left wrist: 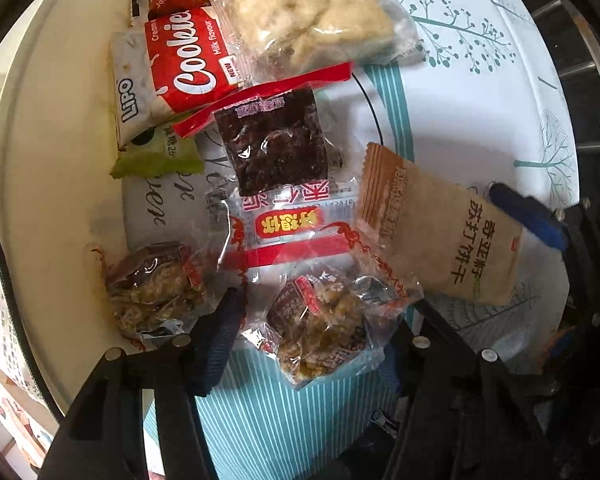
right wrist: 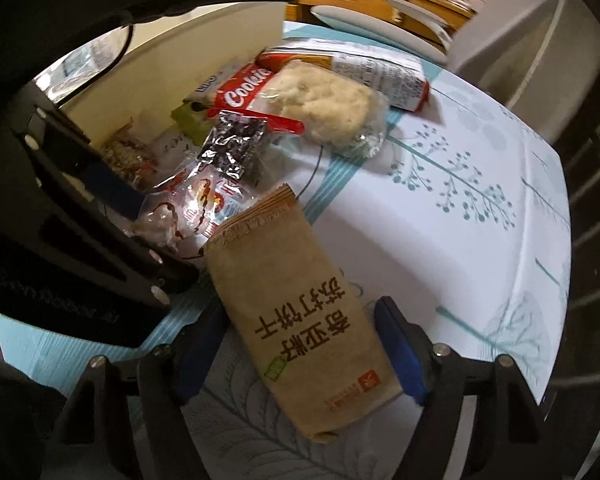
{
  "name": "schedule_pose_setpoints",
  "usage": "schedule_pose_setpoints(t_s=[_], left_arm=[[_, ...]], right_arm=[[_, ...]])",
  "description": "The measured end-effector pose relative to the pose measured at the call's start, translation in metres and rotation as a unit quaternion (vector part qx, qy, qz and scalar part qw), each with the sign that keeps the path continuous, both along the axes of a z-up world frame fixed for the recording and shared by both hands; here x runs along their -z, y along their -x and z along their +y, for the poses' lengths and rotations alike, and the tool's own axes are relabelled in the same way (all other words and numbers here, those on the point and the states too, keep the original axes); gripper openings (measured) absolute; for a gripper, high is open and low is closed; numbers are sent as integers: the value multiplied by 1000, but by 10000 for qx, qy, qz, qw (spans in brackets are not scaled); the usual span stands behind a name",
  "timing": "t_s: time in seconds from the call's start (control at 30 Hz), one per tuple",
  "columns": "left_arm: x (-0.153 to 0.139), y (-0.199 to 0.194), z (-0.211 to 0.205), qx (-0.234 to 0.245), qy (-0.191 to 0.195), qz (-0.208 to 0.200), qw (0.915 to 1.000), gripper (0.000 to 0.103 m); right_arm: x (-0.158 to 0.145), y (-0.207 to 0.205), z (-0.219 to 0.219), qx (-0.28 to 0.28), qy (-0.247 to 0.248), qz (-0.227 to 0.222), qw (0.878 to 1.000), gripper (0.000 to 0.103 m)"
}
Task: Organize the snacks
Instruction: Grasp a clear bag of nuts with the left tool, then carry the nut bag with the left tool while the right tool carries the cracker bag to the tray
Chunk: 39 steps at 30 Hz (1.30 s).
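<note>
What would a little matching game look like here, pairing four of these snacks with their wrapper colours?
Snacks:
1. Cookies pack
2. Soda cracker packet
3. Small packet below the Lipo pack
4. Pale crumbly cake

Wrappers:
A. Clear plastic
B. Brown paper look
C. Red with white lettering
D. Green

Pairs: 1-C, 2-B, 3-D, 4-A
</note>
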<state>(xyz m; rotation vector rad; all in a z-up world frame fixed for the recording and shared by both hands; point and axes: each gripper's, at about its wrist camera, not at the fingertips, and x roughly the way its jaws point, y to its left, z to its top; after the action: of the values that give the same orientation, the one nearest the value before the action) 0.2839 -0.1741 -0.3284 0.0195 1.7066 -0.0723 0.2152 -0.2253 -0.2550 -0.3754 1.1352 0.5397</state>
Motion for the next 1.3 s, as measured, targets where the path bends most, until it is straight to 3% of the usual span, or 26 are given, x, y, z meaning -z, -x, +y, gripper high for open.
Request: schedule_pose_setpoints(t_s=[0.17,0.43,0.53,0.7,0.87,1.1,1.3], left_arm=[[-7,8,-2,52,96,-160,9998,50],[-13,17,1,-34,124,-201,9997,47],[-14,21,0,-46,45,-97,9999,47],[-10,27,-5,-29,-27,39,10000,47],[-7,43,-4,-134,61,324,9994,47],[-22,73,-4,-118,232,327,9991,47],[-56,99,2,-119,452,108,9988,47]], right_arm=[[-2,9,2,311,229,337,9987,64],[-2,35,-2,714,565,1042,9904,63],[0,39,-9,1132,644,1523,9797,63],[1,48,-23,1655,323,2175,9614,63],[0,57,-40,2064,89,2586,9436,63],[2,64,-69,2627,-16,2823,9227,63],[2,60,-86,2969,-132,2996,9066,63]])
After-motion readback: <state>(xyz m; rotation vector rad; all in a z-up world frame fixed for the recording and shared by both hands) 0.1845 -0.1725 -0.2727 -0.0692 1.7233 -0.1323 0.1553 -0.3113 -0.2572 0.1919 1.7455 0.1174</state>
